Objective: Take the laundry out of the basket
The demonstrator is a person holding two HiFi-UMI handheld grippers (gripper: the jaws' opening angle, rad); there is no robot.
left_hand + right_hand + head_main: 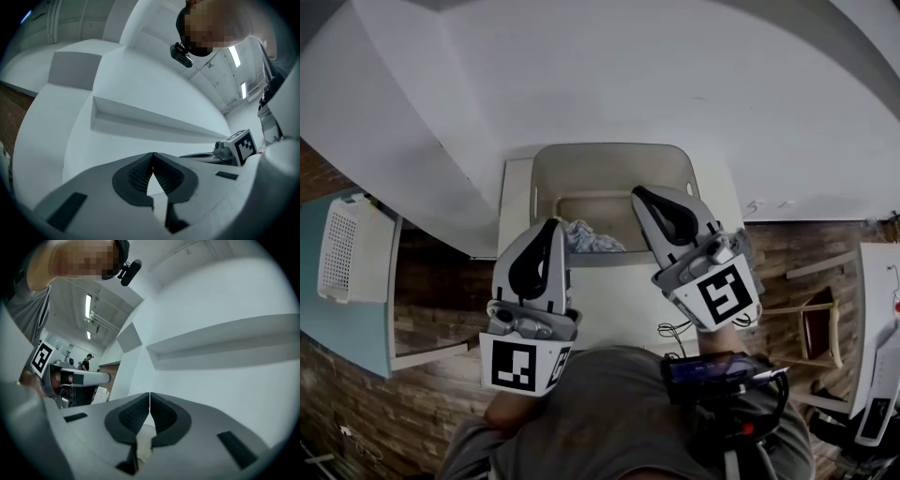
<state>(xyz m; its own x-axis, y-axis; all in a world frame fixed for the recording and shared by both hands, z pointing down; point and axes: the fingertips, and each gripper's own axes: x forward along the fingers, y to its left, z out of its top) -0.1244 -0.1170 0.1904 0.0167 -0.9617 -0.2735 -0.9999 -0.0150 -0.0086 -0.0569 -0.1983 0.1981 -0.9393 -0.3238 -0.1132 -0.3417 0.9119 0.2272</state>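
My left gripper and right gripper hovered over the counter, both jaws clenched on nothing. The laundry lay bunched inside the basket, so I judged the emptying not yet begun

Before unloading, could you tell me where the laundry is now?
In the head view, the laundry lies in the basket, at its near left corner, beside the tip of the left gripper.
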